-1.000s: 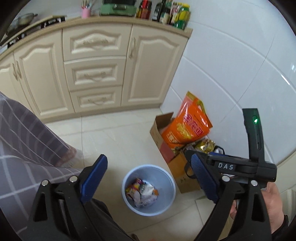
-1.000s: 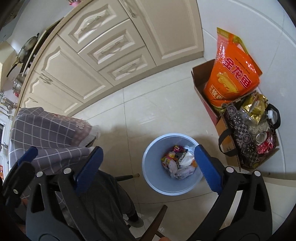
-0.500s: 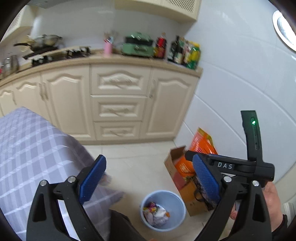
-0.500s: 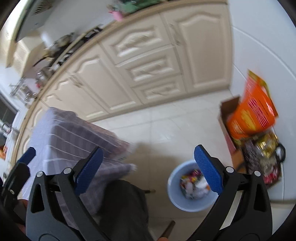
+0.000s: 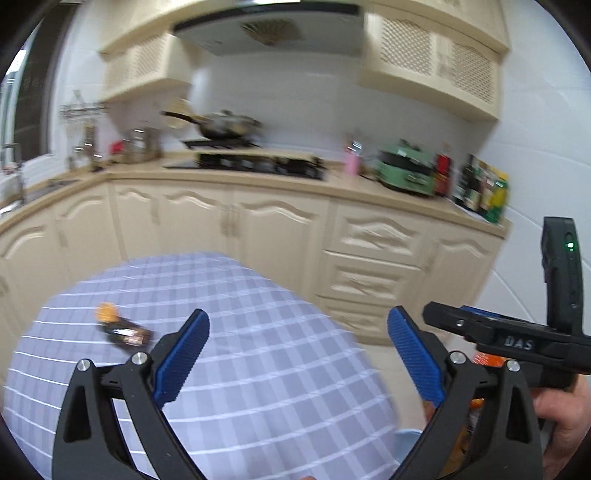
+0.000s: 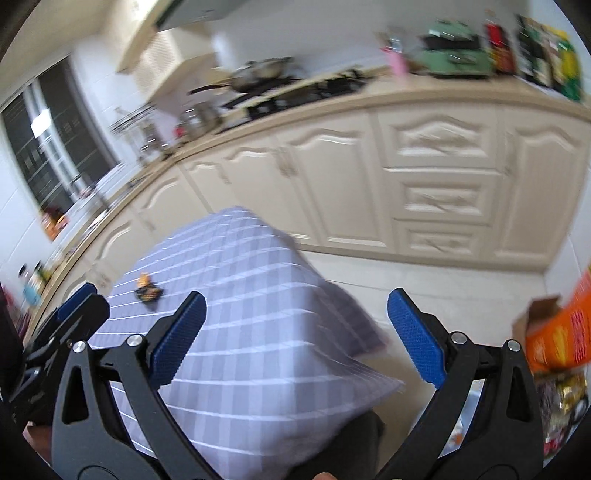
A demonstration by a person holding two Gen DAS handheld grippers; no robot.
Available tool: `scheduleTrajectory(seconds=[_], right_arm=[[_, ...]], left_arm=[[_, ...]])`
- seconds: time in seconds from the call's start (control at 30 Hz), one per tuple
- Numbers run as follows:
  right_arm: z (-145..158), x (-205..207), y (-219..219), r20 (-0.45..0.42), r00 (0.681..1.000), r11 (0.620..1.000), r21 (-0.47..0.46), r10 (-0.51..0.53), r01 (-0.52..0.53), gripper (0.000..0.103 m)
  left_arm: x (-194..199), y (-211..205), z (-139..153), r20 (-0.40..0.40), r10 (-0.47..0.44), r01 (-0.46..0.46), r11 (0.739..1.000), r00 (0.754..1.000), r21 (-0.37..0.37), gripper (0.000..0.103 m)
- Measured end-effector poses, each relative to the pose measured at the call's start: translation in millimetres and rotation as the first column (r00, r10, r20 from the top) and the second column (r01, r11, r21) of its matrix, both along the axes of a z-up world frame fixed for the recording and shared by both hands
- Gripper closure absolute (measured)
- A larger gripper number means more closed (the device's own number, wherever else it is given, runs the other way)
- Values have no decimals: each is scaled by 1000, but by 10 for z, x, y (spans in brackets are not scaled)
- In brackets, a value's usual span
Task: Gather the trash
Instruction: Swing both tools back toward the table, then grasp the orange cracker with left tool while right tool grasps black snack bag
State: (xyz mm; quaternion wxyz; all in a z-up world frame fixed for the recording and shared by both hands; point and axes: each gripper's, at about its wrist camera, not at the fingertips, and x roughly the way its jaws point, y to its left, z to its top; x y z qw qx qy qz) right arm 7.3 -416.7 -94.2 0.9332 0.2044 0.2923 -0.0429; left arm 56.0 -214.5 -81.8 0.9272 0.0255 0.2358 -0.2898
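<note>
Left wrist view: both grippers (image 5: 297, 349) (image 6: 295, 332) spread; wrapper (image 5: 123, 328) (blurred) on tablecloth (image 5: 258, 369).

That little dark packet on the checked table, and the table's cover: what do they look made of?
The packet looks like glossy plastic or foil film, dark with an orange end, though blur hides detail. The cover looks like soft matte woven cloth: it drapes and folds at the corner.

Cream cabinets (image 5: 280, 236) with carved doors and drawers are running along white tiled walls (image 5: 524, 173), under a beige countertop (image 5: 343, 186) that is carrying a black hob (image 5: 251, 164) and a pan (image 5: 218, 123). A range hood (image 5: 269, 31) is hanging between latticed upper cabinets (image 5: 436, 59). Daylight is coming through a dark-framed window (image 6: 48, 144), and pale tiles are covering the floor (image 6: 443, 284) beside a table under a lilac checked cloth (image 5: 229, 354).
</note>
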Motion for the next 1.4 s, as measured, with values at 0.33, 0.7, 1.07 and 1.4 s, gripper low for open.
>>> scheduleTrajectory(seconds=[0.33, 0.7, 1.07, 1.4], right_arm=[[162, 861, 1087, 10, 972, 969, -74, 235, -234, 6], [-345, 1904, 2193, -167, 874, 860, -170, 456, -481, 6], [-937, 2427, 2482, -309, 803, 783, -219, 510, -582, 64], [-884, 2316, 1830, -246, 864, 866, -142, 439, -480, 75]], left_arm=[[347, 1157, 163, 49, 227, -227, 974, 973, 4, 7], [792, 2254, -134, 14, 420, -420, 907, 907, 7, 6], [1310, 2305, -570, -83, 421, -414, 906, 903, 91, 6], [1971, 1709, -894, -167, 345, -303, 923, 924, 236, 6]])
